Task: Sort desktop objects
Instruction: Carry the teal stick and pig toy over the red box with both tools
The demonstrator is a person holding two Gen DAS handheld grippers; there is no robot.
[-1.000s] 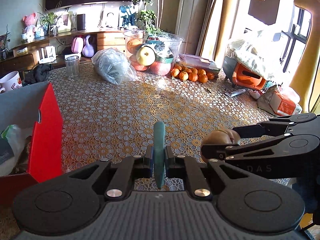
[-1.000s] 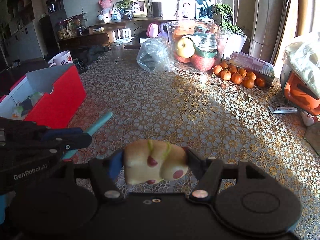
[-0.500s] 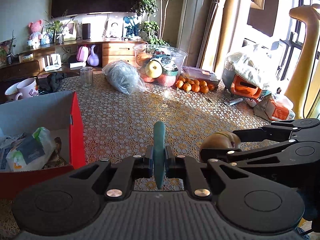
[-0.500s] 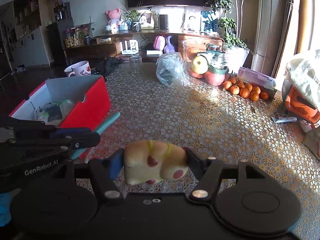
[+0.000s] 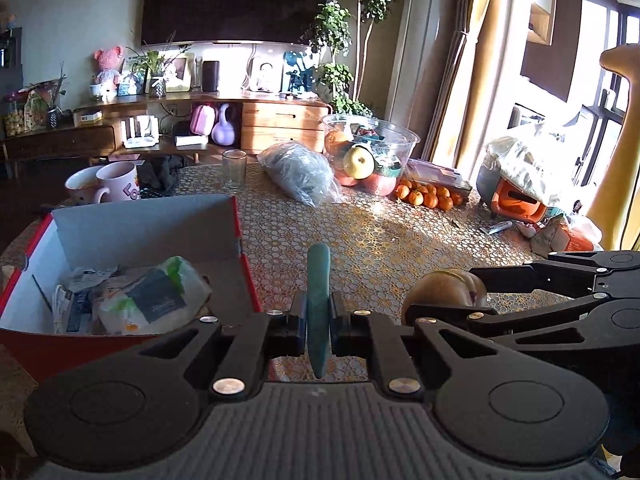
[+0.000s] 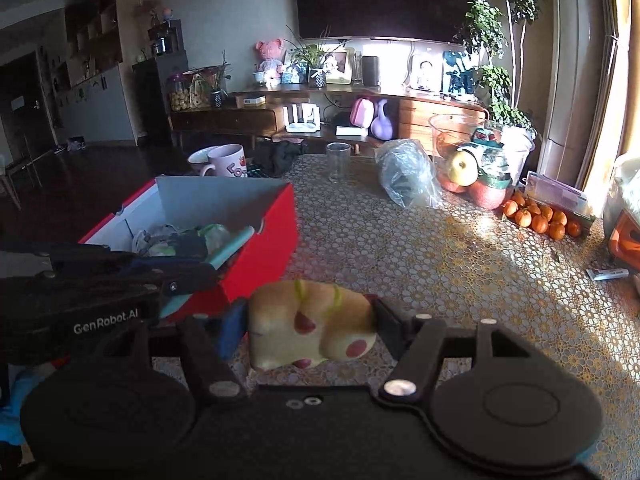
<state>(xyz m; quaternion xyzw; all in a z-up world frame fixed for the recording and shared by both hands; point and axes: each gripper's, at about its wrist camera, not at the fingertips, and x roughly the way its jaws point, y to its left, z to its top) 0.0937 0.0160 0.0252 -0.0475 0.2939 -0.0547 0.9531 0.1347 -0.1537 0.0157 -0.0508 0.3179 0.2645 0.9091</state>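
Between L gripper (image 5: 319, 322) pads — teal stick (image 5: 319, 280); R gripper (image 6: 310, 330) clamps squishy toy (image 6: 310, 330).

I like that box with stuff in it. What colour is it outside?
Red box, best seen in the right wrist view.

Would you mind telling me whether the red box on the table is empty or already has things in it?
It already holds things. The red box stands open-topped, and the left wrist view shows plastic-wrapped packets and a white cable lying inside.
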